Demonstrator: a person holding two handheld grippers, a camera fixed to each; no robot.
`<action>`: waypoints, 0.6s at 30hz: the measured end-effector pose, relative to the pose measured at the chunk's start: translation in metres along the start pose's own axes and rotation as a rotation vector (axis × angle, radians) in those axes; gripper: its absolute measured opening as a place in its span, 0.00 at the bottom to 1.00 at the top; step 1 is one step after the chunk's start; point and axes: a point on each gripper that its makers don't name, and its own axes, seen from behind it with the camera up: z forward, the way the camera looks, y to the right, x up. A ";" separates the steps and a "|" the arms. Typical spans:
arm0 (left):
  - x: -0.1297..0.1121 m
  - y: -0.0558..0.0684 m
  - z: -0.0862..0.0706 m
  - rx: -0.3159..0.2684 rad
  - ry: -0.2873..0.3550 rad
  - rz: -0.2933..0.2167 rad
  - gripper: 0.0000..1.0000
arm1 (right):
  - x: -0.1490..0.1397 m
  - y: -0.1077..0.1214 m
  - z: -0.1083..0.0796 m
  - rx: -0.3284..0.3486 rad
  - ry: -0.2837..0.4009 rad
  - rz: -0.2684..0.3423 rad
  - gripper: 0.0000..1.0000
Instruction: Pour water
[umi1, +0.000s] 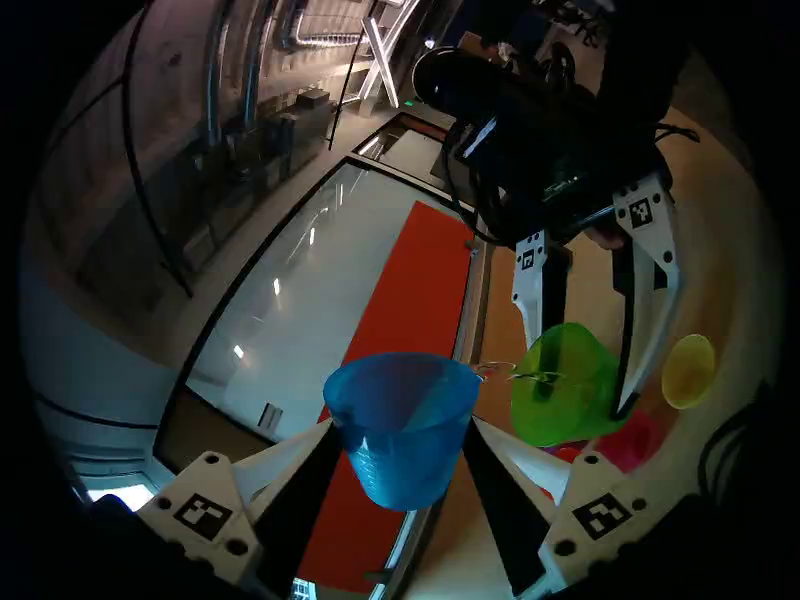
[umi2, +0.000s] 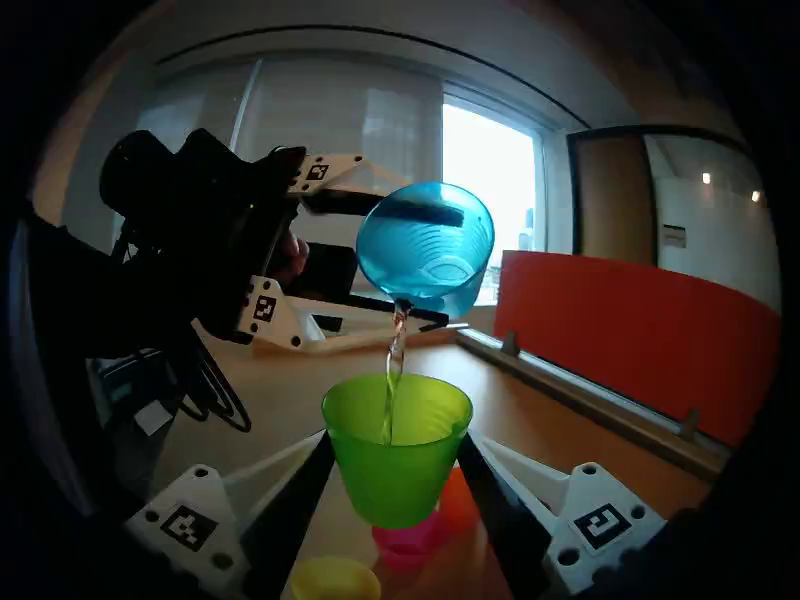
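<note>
The left tongs are clamped on the blue cup, which is held tilted directly above the green cup. A thin water stream is seen falling from its lip into the green cup, which is pinched between the right tongs. Pouring is judged to be under way. Emptying and righting the blue cup are left to be done.

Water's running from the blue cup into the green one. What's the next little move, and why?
Probably the left gripper should tip the blue cup a touch further. The stream is thin and lands well inside the green cup, and no water shows near that rim, so the pour looks unfinished.
</note>
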 end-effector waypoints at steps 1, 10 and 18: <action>0.000 0.000 0.000 0.001 0.000 0.003 0.80 | 0.000 0.000 0.000 0.000 0.001 -0.001 0.87; 0.001 0.001 -0.001 0.002 -0.002 0.031 0.80 | 0.001 0.000 0.001 -0.001 0.003 -0.005 0.87; 0.001 0.000 -0.001 0.006 -0.002 0.042 0.80 | 0.002 0.000 0.002 -0.004 0.005 -0.007 0.87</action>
